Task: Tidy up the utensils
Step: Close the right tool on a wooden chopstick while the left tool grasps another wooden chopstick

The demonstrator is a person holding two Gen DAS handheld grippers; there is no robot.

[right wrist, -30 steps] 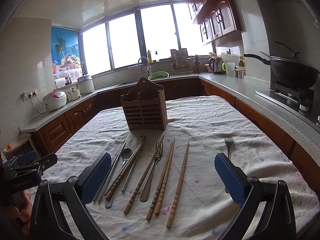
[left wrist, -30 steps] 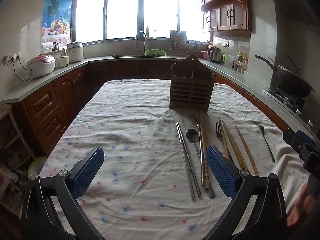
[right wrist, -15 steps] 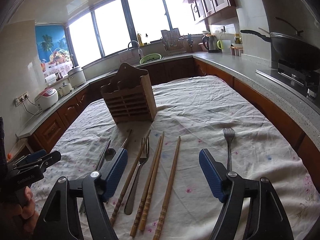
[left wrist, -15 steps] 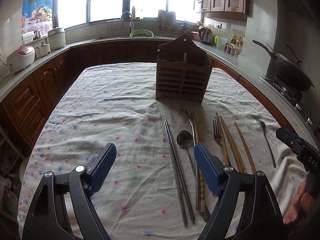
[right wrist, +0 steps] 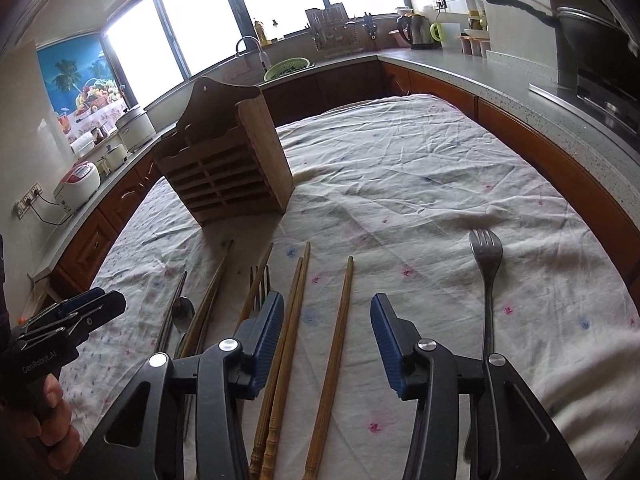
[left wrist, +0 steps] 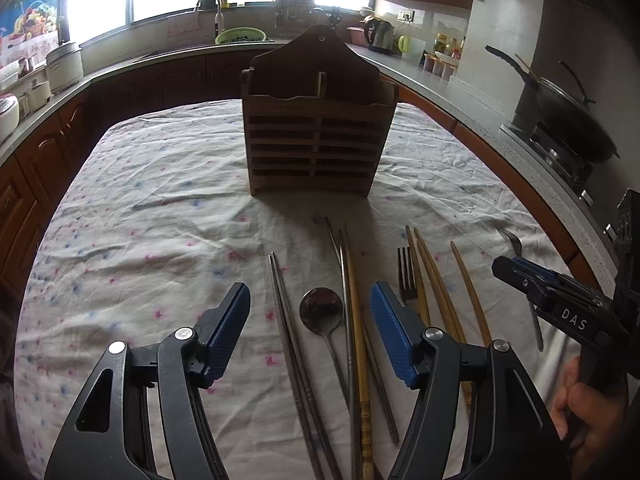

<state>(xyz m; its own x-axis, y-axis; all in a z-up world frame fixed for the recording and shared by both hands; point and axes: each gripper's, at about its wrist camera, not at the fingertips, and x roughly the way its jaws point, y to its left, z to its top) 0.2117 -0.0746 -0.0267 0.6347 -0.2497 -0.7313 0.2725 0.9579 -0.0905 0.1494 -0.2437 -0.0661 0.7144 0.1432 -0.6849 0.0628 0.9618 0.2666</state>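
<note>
Left gripper (left wrist: 310,332) closing, pads not pressing anything; metal chopsticks (left wrist: 294,344) and spoon (left wrist: 322,312) lying between its jaws on the desk (left wrist: 140,240). Right gripper (right wrist: 326,340) closing too, gripping nothing; wooden chopsticks (right wrist: 338,344) lying between its jaws, fork (right wrist: 488,276) at 2 o'clock outside them. Wooden utensil holder (left wrist: 318,120) standing upright at 12 o'clock, beyond the utensil row.

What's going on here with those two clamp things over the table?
A person is sorting cutlery with a handheld gripper in each hand. The left gripper hovers over metal chopsticks and a spoon; the right gripper hovers over wooden chopsticks. Both jaws are closing, gripping nothing yet. The wooden holder looks empty.
</note>
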